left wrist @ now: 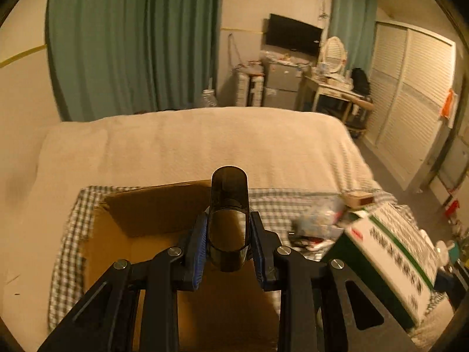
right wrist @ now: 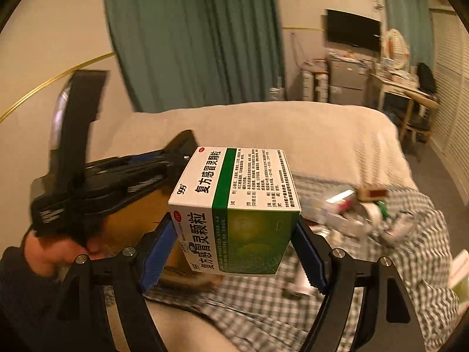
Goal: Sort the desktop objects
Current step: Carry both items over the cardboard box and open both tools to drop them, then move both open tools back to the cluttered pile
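My left gripper (left wrist: 229, 234) is shut on a dark smoky translucent plastic container (left wrist: 229, 205) and holds it upright above an open cardboard box (left wrist: 152, 228). My right gripper (right wrist: 234, 243) is shut on a white and green medicine box (right wrist: 234, 205) with Chinese print, held in the air to the right of the cardboard box. The medicine box also shows in the left wrist view (left wrist: 390, 261). The left gripper body (right wrist: 117, 182) and the hand holding it show in the right wrist view, over the cardboard box.
A checked cloth (right wrist: 293, 308) covers the bed's near end under the box. A blurred heap of small packets and boxes (right wrist: 351, 205) lies on the cloth to the right. The beige bedspread (left wrist: 205, 146) stretches beyond. Furniture stands by the far wall.
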The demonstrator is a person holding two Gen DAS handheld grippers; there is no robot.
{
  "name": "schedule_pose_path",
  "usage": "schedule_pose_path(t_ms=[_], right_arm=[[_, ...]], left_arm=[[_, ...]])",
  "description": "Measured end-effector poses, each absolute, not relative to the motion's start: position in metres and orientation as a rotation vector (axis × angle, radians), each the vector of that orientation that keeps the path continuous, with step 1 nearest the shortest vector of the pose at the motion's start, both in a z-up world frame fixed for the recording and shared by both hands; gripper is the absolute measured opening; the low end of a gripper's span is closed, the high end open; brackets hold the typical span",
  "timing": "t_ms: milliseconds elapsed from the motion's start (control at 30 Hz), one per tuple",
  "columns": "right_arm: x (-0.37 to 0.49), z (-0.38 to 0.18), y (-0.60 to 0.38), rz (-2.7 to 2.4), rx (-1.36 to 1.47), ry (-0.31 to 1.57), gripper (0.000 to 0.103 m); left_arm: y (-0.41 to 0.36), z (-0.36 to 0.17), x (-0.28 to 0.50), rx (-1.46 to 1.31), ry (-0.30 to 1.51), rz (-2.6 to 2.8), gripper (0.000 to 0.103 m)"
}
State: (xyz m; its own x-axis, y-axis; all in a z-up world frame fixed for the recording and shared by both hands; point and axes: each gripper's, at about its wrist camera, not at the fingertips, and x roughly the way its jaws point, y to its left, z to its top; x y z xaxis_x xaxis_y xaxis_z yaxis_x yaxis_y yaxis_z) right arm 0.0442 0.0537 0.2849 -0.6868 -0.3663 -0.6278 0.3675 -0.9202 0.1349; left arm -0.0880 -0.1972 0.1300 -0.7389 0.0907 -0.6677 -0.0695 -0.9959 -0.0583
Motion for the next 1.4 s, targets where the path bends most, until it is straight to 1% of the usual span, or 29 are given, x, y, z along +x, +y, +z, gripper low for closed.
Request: schedule_pose_path(t_ms=[133,300,400,500,633,800,867,933,967,1000,1233,1400], right_arm=[[0.040,0.276,0.018,-2.505,0.954,0.039,0.077],[0.030,0.245,-0.012,-2.450,1.018,0.061,0.077],[0.023,0.230,-0.019,-2.457,1.020,0.075,0.077],[0.018,0.229,-0.028,-2.485,0.967,0.139,0.077],[0.008,0.230,-0.038,-2.451,0.954,0.110,0.077],[0.005,0.214,-0.048,-2.399,0.968,0.121,0.078],[0.003,0.208,-0.044,-2.383,0.982,0.088,0.079],[0.008,0.206,-0.042,-2.377,0.990,0.065,0.085],[0.009,0.206,-0.040,-2.375,0.992,0.051,0.086],[0.008,0.208,-0.036,-2.375,0.991,0.039,0.086],[0.017,0.227,-0.021,-2.401,0.961,0.020,0.087],[0.028,0.243,0.011,-2.456,0.955,0.005,0.087]], left_arm=[[-0.231,0.111,-0.102,-1.171,-0.054,2.884,0.027],[-0.264,0.087,-0.112,-1.243,-0.127,2.899,0.027],[-0.276,0.072,-0.119,-1.306,-0.099,2.921,0.027],[-0.289,0.062,-0.124,-1.345,-0.140,2.924,0.027],[-0.302,0.053,-0.130,-1.384,-0.176,2.924,0.027],[-0.304,0.048,-0.130,-1.404,-0.117,2.939,0.027],[-0.305,0.047,-0.129,-1.413,-0.108,2.934,0.032],[-0.303,0.049,-0.127,-1.408,-0.098,2.935,0.052],[-0.301,0.052,-0.125,-1.397,-0.084,2.946,0.066],[-0.300,0.055,-0.124,-1.379,-0.071,2.961,0.070],[-0.278,0.076,-0.111,-1.316,-0.009,2.958,0.070],[-0.241,0.100,-0.099,-1.255,0.008,2.930,0.070]])
